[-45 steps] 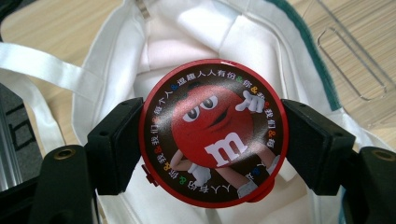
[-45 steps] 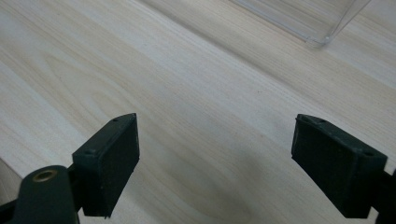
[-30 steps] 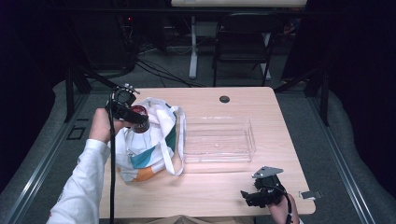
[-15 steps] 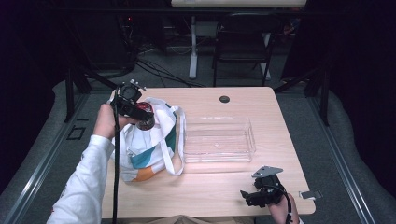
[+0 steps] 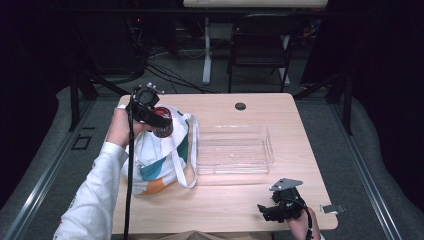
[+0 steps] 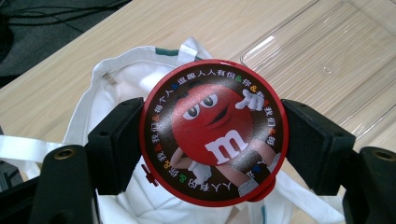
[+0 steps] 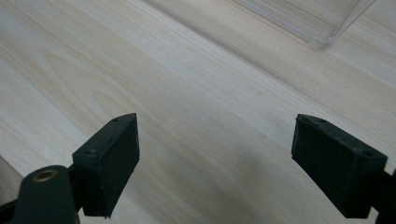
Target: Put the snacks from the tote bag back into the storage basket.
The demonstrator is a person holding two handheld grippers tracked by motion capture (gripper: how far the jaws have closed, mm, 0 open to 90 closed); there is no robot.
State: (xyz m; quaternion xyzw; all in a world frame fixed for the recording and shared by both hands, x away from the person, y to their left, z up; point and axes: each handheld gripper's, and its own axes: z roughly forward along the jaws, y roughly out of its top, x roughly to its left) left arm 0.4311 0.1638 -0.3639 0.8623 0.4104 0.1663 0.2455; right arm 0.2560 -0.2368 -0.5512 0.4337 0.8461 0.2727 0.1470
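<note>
Left gripper clamps a round red tin above the open white tote bag. The lid shows the red M&M's character with a white "m" and a ring of Chinese text. Right gripper has jaws spread, nothing between, low over the table near the clear plastic tray.

Dark room, grey carpet floor, black folding chair, cables, white desk leg
</note>
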